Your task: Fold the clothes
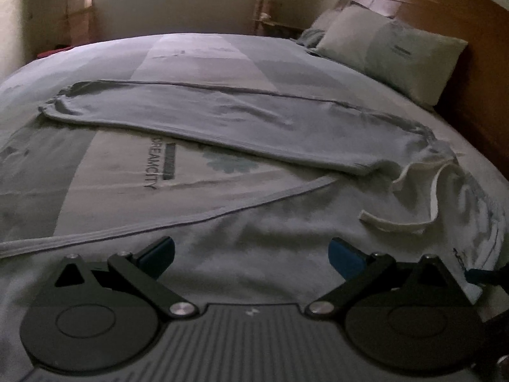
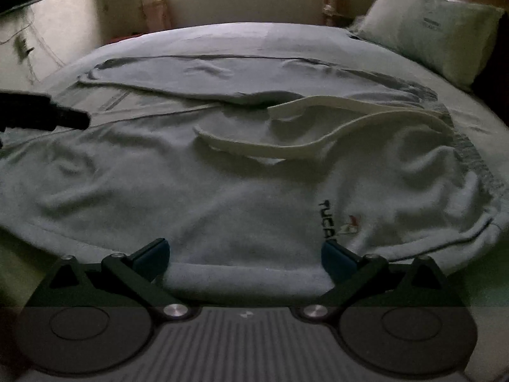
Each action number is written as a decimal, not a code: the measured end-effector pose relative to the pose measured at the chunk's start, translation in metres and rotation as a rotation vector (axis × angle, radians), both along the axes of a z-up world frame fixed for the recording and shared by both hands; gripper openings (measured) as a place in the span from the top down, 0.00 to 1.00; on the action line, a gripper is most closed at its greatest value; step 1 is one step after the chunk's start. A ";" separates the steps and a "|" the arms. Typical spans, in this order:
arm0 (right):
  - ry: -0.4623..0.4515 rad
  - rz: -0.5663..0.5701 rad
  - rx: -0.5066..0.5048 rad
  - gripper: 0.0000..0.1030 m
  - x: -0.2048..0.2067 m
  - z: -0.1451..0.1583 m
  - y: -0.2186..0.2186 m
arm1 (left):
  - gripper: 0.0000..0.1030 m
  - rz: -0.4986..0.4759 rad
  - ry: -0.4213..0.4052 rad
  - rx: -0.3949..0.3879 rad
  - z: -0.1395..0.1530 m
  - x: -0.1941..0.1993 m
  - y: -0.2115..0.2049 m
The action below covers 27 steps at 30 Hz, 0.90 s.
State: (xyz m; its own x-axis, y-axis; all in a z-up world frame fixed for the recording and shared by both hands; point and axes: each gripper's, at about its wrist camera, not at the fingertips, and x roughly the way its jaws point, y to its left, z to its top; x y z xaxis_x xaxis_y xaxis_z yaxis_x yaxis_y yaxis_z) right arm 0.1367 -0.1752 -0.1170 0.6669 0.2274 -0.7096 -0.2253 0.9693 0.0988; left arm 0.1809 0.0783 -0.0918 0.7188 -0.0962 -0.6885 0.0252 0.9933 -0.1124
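My left claw (image 1: 251, 256) and right claw (image 2: 245, 254) gape wide, empty, over grey sweatpants (image 2: 191, 184) spread flat on the bed (image 1: 95, 175). The fleece looks soft, light and floppy; I'd pinch the thick waistband (image 2: 470, 156).

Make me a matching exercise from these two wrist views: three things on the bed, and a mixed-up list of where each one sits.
Things
1. light grey sweatpants
2. cream flat drawstring
3. pale green rectangular pillow

Places
A. by the headboard, far right
B. spread across the bedcover, legs apart
C. lying loose on the pants near the waistband

Pairs: 1-B, 2-C, 3-A
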 end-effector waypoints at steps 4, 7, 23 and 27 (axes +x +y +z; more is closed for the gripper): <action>-0.017 -0.008 0.040 0.00 0.009 0.007 -0.001 | 0.01 -0.006 0.006 0.010 -0.002 0.002 -0.003; -0.005 -0.003 -0.009 0.00 0.014 -0.002 0.003 | 0.01 -0.021 0.001 0.012 -0.002 0.002 -0.008; -0.091 0.002 -0.064 0.00 -0.001 -0.019 0.007 | 0.01 -0.259 0.111 -0.105 -0.031 0.005 -0.066; -0.090 0.006 -0.065 0.00 -0.001 -0.018 0.006 | 0.01 -0.232 0.120 -0.078 -0.034 0.005 -0.053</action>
